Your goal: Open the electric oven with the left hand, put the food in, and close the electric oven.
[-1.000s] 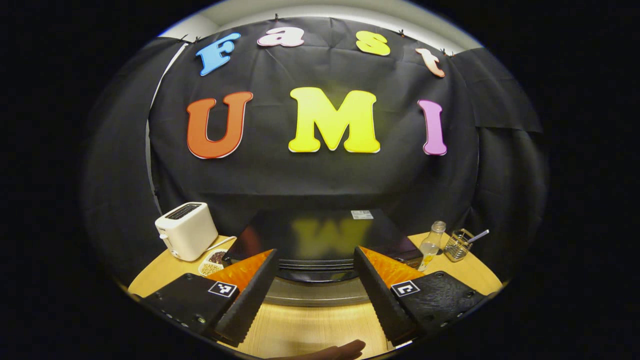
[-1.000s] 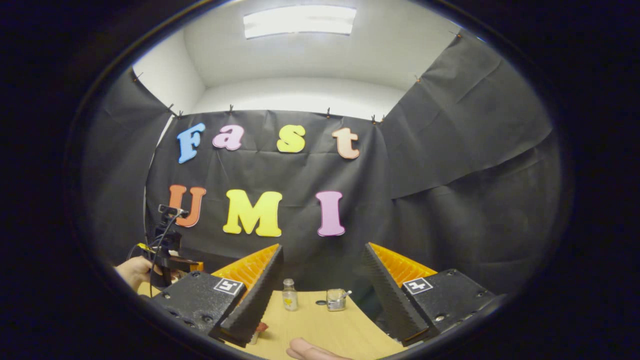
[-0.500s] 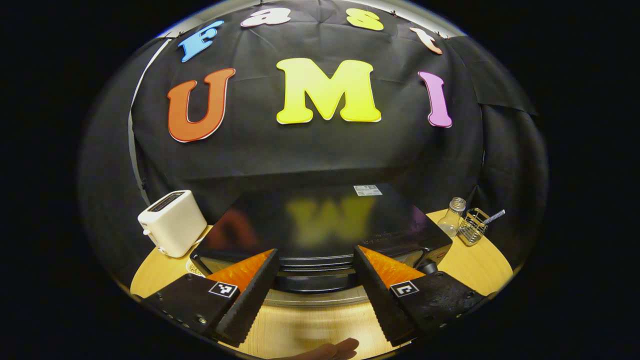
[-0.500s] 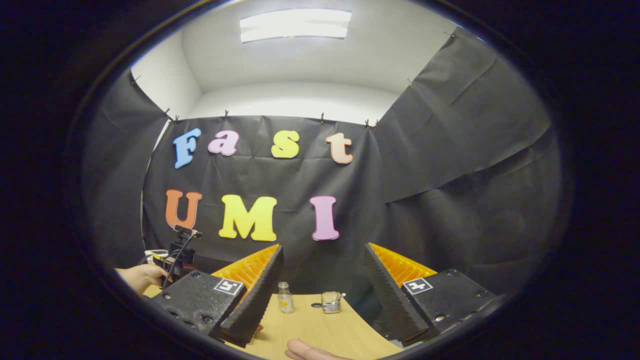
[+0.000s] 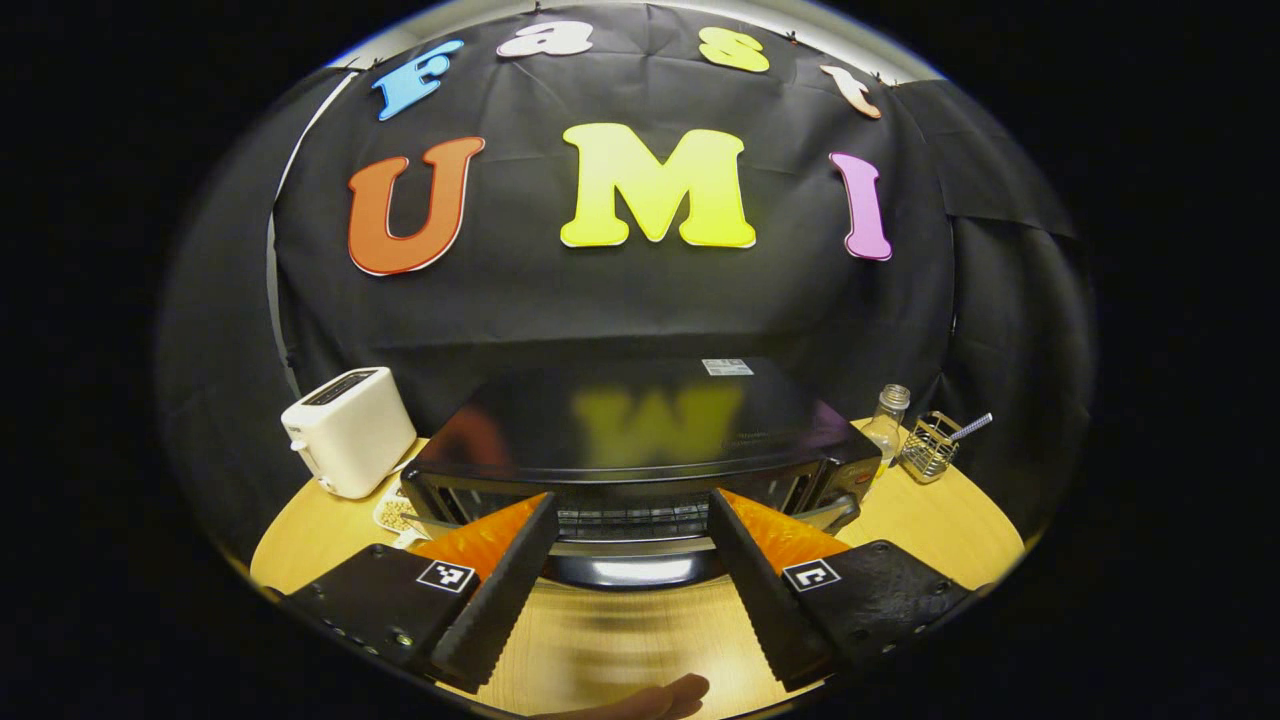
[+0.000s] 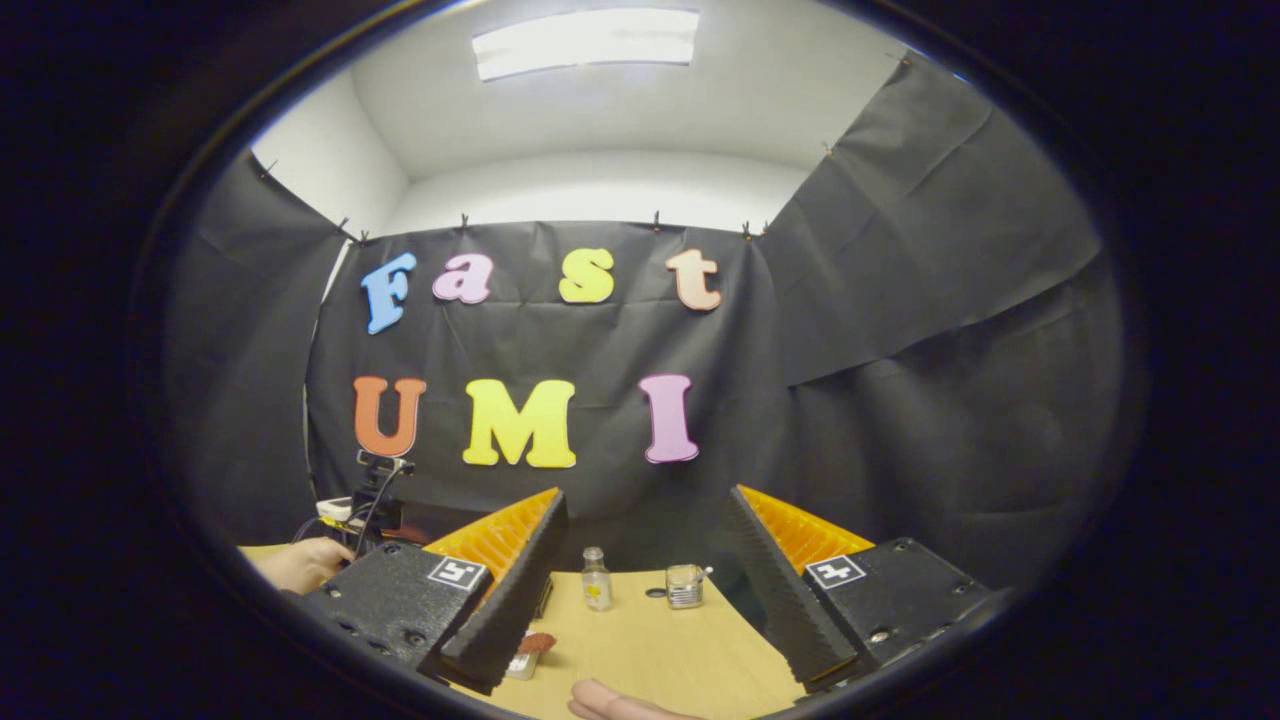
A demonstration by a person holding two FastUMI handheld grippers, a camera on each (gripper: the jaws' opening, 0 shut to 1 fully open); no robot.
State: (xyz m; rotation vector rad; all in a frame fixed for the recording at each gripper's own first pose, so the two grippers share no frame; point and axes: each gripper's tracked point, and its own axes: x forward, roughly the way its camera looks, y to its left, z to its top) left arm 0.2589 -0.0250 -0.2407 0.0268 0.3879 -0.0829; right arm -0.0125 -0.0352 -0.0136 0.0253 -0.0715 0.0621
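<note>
The black electric oven point(image 5: 640, 425) stands on the wooden table point(image 5: 940, 520), straight ahead in the left gripper view. Its silver door handle point(image 5: 630, 547) lies between the spread fingers of my left gripper point(image 5: 630, 500), which is open. Rack wires point(image 5: 630, 520) show just above the handle, so the door looks tipped a little open. My right gripper point(image 6: 645, 495) is open and holds nothing, raised over the table's right end. A small red-brown piece of food point(image 6: 538, 642) lies by its left finger, partly hidden. In the right gripper view the left gripper point(image 6: 375, 505) and a hand point(image 6: 300, 562) are at far left.
A white toaster point(image 5: 350, 430) and a small dish of grains point(image 5: 392, 512) sit left of the oven. Right of it are a glass bottle point(image 5: 884, 425) and a wire basket point(image 5: 928, 450). The same bottle point(image 6: 597, 580) and basket point(image 6: 684, 586) stand ahead of the right gripper.
The left gripper's view has dropped and drawn back: the oven's front edge, vents and rack now show above the handle. The right gripper has swung slightly, bringing the red-brown piece into view.
</note>
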